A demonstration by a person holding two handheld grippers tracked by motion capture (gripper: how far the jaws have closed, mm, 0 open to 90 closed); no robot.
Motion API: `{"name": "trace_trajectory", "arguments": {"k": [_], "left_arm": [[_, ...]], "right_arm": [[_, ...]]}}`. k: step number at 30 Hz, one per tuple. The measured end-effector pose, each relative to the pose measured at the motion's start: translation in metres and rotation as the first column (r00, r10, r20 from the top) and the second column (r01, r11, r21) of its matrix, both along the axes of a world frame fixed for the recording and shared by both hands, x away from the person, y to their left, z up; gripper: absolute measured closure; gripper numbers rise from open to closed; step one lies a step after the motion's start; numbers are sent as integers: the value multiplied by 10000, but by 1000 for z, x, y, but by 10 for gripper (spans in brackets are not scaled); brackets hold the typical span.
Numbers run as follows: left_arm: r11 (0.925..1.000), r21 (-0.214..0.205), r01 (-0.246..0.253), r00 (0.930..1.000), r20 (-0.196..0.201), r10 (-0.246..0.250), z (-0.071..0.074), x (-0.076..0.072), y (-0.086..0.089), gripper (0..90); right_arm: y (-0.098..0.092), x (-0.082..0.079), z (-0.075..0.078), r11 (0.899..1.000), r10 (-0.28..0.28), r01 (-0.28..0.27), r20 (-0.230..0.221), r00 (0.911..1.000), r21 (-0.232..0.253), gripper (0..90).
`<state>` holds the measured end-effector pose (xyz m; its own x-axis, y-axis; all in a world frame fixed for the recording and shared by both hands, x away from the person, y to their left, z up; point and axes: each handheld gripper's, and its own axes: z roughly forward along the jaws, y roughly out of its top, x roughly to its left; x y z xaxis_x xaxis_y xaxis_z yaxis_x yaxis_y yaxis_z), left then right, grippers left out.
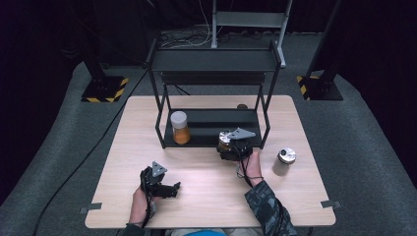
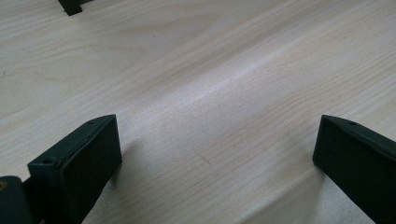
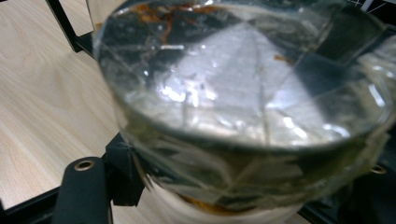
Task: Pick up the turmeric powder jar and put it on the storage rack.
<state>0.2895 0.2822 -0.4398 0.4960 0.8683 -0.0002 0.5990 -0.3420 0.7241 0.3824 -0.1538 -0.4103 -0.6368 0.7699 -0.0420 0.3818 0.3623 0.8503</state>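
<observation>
Left tongs (image 1: 173, 189) sit low over the bare wooden surface (image 1: 206, 196) near the front edge, jaws wide apart with nothing between them. Further in, the right tongs (image 1: 230, 146) are clamped on a clear-lidded jar (image 3: 243, 93) of orange stuff at the front of the black rack's (image 1: 211, 64) lower shelf. Another orange jar (image 1: 180, 128) stands further left on that shelf.

Pale wood-grain tabletop (image 1: 206, 191) w/ black metal two-tier rack (image 1: 214, 61), clear plastic jar of orange contents w/ whitish lid (image 1: 180, 128), clear-lidded jar w/ amber-orange contents (image 3: 243, 107), grey cylindrical canister w/ silver top (image 1: 283, 162), black grippers, camo-pattern sleeve (image 1: 268, 206).
</observation>
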Motion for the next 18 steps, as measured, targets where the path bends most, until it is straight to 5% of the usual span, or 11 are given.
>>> {"name": "trace_trajectory", "arguments": {"k": [18], "left_arm": [[10000, 0, 5, 10000, -6, -5, 0, 0, 0, 5]], "right_arm": [[7, 14, 3, 9998, 102, -105, -148, 9998, -186, 307]]}}
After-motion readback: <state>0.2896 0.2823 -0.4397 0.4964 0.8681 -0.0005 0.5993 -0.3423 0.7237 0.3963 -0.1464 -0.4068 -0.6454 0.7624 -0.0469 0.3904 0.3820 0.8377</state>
